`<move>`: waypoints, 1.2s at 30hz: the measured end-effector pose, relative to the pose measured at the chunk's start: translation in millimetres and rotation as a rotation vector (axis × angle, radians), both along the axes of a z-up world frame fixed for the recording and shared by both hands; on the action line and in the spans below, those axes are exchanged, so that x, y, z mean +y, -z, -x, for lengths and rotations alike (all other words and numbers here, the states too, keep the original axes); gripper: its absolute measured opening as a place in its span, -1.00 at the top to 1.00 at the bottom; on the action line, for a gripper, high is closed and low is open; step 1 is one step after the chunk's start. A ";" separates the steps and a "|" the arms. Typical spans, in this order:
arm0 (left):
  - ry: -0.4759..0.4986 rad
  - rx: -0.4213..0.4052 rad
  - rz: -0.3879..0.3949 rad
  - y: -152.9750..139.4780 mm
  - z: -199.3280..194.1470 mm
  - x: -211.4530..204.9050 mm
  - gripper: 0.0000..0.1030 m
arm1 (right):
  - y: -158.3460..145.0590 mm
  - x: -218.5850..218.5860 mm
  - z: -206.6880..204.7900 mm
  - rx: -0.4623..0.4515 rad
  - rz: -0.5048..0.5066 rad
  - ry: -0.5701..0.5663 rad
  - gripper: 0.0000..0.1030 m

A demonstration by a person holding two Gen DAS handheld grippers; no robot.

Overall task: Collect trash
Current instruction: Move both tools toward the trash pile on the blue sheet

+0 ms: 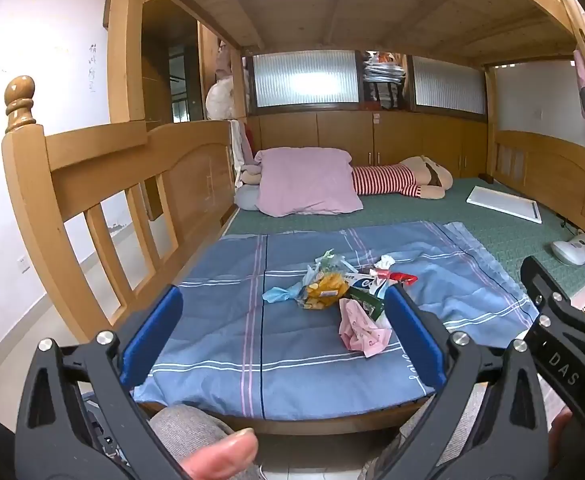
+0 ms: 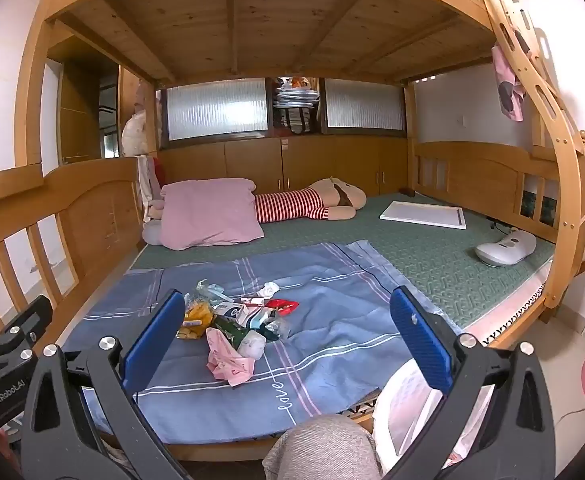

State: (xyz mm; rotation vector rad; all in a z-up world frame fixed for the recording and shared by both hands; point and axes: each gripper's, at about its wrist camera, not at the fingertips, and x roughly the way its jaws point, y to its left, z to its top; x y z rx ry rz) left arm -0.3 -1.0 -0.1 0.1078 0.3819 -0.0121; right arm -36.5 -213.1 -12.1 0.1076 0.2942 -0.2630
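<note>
Hovering: both grippers (image 1: pixel 282 336) (image 2: pixel 288 334) spread, empty | trash pile (image 1: pixel 340 292) on sheet (image 1: pixel 212 320) | pillow (image 1: pixel 306 186) beyond

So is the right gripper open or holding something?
Open. The right gripper has blue pads spread wide, nothing between them; the trash pile lies beyond on the sheet.

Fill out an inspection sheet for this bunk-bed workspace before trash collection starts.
Surface: blue plaid sheet spread over a green mat on the lower bunk.
Job's things: trash pile of wrappers and tissue near the sheet's front; pink wrapper nearest the edge.
Clutter: pink pillow, striped plush doll, white board, white device.
Grippers: left gripper and right gripper open, both empty, short of the pile.
Cables: thin dark cord beside the white device.
Surroundings: wooden bed frame, white bag at the bedside.
</note>
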 end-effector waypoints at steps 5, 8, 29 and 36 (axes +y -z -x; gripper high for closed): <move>-0.002 0.007 0.001 0.0 -0.9 -1.5 -0.95 | 0.5 -0.2 -0.5 0.004 0.000 -0.004 -0.95; -0.005 0.009 0.006 -0.2 -0.9 -3.5 -0.95 | 0.4 0.6 -1.4 0.003 0.005 -0.010 -0.95; 0.004 0.028 0.050 5.9 -8.7 12.3 -0.95 | -2.0 -4.4 -4.7 0.000 0.000 0.007 -0.95; 0.005 0.064 0.094 11.9 -16.8 11.4 -0.95 | 12.2 -4.2 -15.5 0.039 -0.011 -0.002 -0.95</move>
